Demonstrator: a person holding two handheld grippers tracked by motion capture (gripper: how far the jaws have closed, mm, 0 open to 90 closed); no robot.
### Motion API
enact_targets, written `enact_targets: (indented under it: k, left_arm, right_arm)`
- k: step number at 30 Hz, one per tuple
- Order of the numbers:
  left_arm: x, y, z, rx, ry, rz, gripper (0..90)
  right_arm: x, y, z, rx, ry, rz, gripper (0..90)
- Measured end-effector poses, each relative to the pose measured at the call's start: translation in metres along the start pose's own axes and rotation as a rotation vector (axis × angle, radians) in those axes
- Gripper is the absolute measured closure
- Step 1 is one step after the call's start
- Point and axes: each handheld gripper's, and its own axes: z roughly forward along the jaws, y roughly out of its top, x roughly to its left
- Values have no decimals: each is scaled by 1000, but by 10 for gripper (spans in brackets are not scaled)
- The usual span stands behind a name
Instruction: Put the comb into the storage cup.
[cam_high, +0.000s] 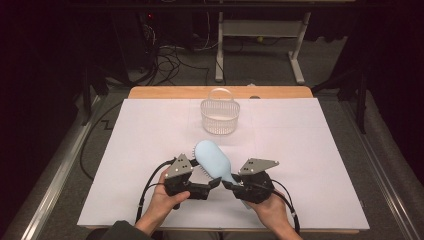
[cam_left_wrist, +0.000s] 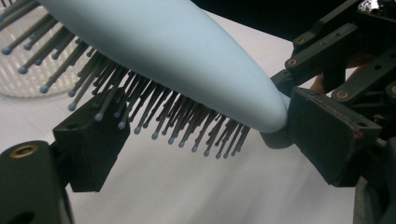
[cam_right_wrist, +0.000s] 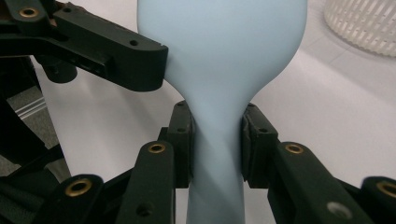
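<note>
High view: hairbrush (cam_high: 212, 159), handle clamped in R gripper (cam_high: 231, 185), head slanting up-left toward basket (cam_high: 220, 117); L gripper (cam_high: 212, 184) jaws apart beside bristles.

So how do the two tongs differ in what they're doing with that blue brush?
The right tongs are shut on the hairbrush, clamping its narrow handle from both sides; the left tongs stand wider, straddling the brush head by the bristles, and a firm grip isn't clear. The right tongs take the handle end, the left the head end. Both are black, hand-held, and meet at the brush.
</note>
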Motion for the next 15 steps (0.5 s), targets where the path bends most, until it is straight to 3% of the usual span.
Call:
enact_targets:
  k: [15]
  left_arm:
    - [0,-1,2,0,-5,-39,157]
  right_arm:
    - [7,2,8,12,2,-36,707]
